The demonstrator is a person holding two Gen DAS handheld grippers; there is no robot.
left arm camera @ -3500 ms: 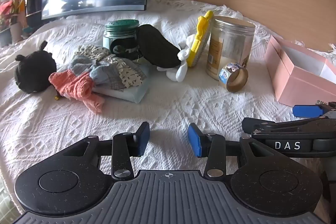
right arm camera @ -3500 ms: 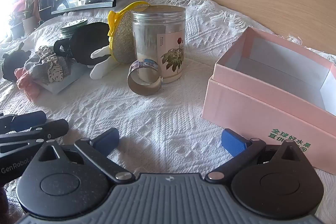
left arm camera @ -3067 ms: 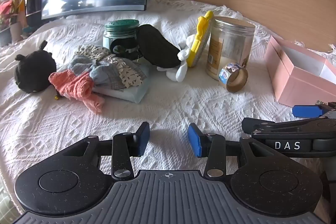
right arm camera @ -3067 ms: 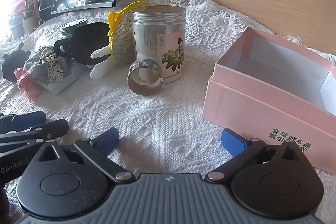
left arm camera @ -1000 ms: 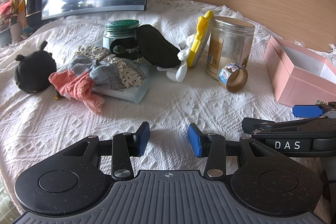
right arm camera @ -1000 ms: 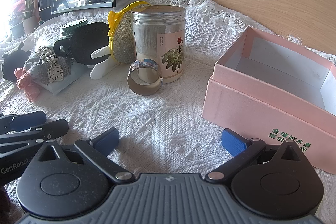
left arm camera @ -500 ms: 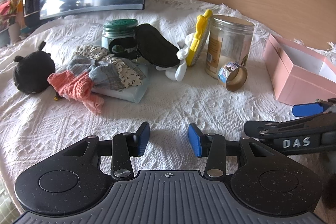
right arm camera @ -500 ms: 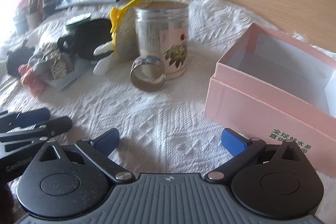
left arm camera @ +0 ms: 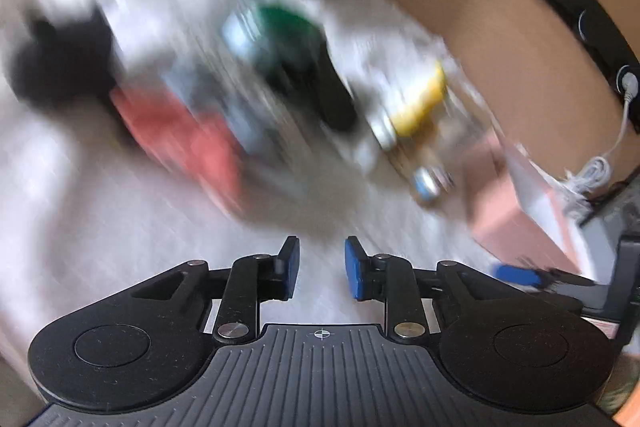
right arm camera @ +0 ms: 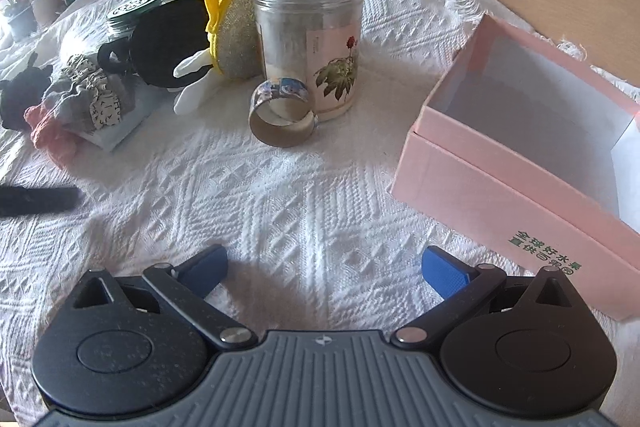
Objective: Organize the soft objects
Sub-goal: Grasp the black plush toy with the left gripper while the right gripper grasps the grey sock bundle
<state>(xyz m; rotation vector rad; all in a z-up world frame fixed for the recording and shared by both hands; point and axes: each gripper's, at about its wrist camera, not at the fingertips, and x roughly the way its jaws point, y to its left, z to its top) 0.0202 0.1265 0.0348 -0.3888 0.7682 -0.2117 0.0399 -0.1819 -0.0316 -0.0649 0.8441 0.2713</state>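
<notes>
Left of the tall clear jar [right arm camera: 310, 43], the soft things sit bunched together: a heap of crumpled cloths [right arm camera: 86, 99] in grey, patterned white and coral, lying on a pale flat pad, with a black plush [right arm camera: 18, 99] just beyond it at the far left. Nearer the jar, a dark round plush with white limbs [right arm camera: 172, 47] leans against a yellow-edged scrubbing sponge [right arm camera: 232, 27]. All of this looks light and limp; I'd expect the cloths to sag and trail if pinched at an edge, so a bite into the thick middle of a bunched fold seems safest. The plush should squash under the pads, and a limb or the body's bulge offers the surest hold.

Right of the jar, well apart, stands an open pink box [right arm camera: 520, 163], its inside bare and a likely home for them. A tape roll [right arm camera: 282, 115] touches the jar's base in front, and a green-lidded tin [right arm camera: 134, 5] stands behind the plush.

Everything rests on a white woven throw [right arm camera: 280, 195] with a raised diamond pattern and fringed edge, soft enough that fingers could snag it. Behind runs a wooden panel, with a dark screen at the far left.

The right gripper [right arm camera: 324, 269] hovers low over the throw, spread wide and empty. The left gripper [left arm camera: 322, 267] has its fingers narrowly apart with nothing between; its view is badly smeared.
</notes>
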